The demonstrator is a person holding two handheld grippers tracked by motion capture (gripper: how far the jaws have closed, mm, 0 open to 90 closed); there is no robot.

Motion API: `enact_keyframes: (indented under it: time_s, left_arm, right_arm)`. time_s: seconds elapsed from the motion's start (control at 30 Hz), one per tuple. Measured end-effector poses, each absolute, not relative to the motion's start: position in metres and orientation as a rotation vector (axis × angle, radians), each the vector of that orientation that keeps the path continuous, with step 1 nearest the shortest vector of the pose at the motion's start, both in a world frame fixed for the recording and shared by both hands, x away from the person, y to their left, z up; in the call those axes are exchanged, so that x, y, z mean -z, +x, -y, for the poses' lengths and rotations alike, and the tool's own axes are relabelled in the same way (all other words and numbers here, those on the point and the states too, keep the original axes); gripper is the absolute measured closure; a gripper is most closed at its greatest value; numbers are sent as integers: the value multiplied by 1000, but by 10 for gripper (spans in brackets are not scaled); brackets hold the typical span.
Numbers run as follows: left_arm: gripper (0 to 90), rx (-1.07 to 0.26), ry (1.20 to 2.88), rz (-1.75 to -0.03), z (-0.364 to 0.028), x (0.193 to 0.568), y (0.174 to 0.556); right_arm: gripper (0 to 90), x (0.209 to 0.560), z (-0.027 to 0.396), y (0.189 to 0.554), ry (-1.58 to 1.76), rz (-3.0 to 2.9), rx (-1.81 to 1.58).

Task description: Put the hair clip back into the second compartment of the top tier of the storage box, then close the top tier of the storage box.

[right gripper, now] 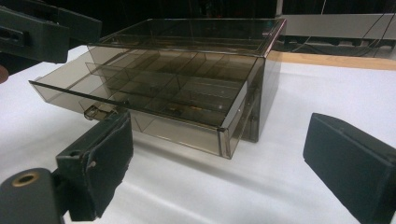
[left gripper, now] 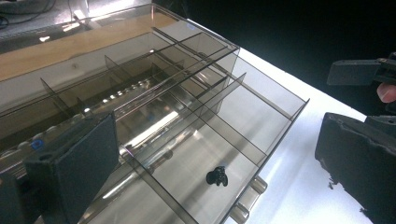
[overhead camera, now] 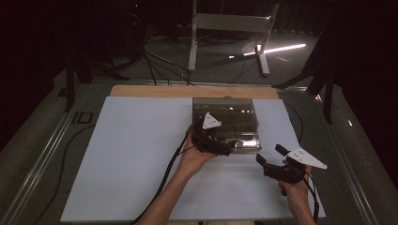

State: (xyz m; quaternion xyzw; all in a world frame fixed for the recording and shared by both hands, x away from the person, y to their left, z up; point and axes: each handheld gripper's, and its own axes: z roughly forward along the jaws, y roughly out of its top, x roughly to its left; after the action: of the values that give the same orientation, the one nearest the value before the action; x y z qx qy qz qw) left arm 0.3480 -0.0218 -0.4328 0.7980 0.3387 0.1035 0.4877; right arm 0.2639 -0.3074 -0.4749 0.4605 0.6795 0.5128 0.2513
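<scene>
Between the left gripper (overhead camera: 217, 140) jaws, spread wide and gripping nothing, the pulled-out top drawer (left gripper: 243, 140) of a smoky clear organizer box (overhead camera: 225, 123), small black object (left gripper: 217, 176) in a front compartment just ahead, right gripper (overhead camera: 271, 158) jaws spread, empty, facing the box, white mat (overhead camera: 136, 154) underneath

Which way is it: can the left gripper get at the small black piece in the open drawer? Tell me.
Probably yes. The left gripper is open and hangs right over the pulled-out drawer. The small black piece lies alone in an open-topped compartment, with nothing covering it. The thin dividers beside it might crowd the wide pads.
</scene>
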Motion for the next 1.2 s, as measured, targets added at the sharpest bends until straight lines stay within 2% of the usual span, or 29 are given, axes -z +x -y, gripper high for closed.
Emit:
enact_keyframes:
  time_s: [1.2]
  left_arm:
    - [6, -250, 1896, -841, -10, 436, 343]
  right_arm:
    - [86, 475, 307, 264, 1254, -1847, -1396]
